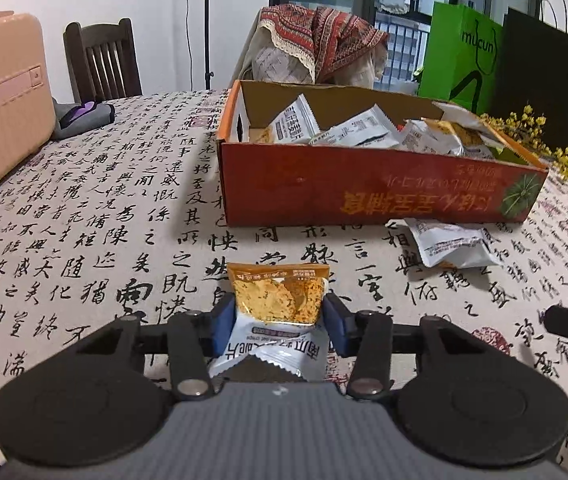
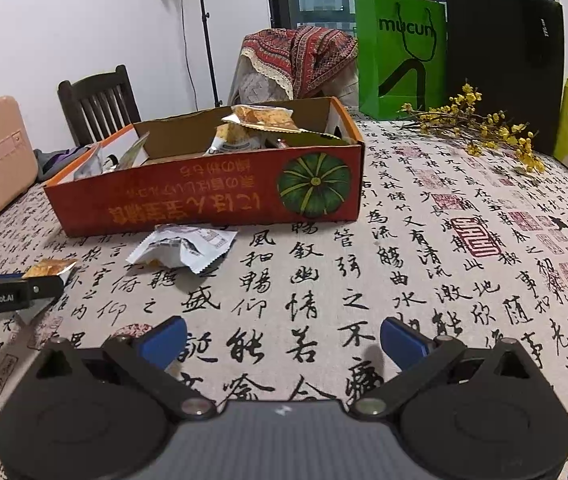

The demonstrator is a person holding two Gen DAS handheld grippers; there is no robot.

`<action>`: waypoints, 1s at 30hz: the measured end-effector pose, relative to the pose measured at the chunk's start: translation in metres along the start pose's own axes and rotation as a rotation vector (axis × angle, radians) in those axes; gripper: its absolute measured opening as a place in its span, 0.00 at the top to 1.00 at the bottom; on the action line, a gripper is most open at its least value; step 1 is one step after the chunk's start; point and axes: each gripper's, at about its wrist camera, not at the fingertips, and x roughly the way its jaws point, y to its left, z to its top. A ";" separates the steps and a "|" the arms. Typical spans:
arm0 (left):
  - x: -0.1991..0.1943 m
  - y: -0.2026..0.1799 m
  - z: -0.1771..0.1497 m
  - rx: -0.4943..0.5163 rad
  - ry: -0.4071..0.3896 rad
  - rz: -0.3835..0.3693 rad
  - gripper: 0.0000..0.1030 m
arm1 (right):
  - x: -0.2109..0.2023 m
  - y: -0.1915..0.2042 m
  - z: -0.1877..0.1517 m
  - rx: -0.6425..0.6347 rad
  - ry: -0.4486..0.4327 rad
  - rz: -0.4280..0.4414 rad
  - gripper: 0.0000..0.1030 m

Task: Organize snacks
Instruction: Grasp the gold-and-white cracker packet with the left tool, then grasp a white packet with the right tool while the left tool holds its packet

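An orange and white snack packet (image 1: 280, 300) lies on the calligraphy tablecloth between the blue pads of my left gripper (image 1: 279, 318), which is shut on its sides. From the right wrist view, that gripper (image 2: 24, 292) shows at the left edge with the packet's orange end (image 2: 50, 269) poking out. Behind stands an open red cardboard box (image 1: 363, 192) holding several packets. Another white packet (image 1: 451, 246) lies crumpled against the box's front wall (image 2: 204, 200); it appears in the right wrist view too (image 2: 182, 250). My right gripper (image 2: 284, 340) is open over bare cloth, holding nothing.
A pink suitcase (image 1: 0, 100) stands at the table's left, with a dark wooden chair (image 1: 102, 60) behind it. A green paper bag (image 1: 459, 60), a black bag (image 1: 543, 80) and a yellow flower sprig (image 2: 479, 128) sit at the back right. A chair draped in patterned cloth (image 1: 323, 40) is behind the box.
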 end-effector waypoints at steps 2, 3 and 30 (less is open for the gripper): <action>-0.005 0.002 0.002 -0.008 -0.026 0.000 0.55 | 0.002 0.003 0.003 -0.011 -0.001 -0.002 0.00; -0.007 0.003 0.003 -0.014 -0.039 0.000 0.55 | 0.002 0.006 0.004 -0.016 -0.002 -0.003 0.00; -0.009 0.041 0.008 -0.207 -0.194 0.047 0.55 | 0.096 0.088 0.063 -0.094 0.086 -0.040 0.02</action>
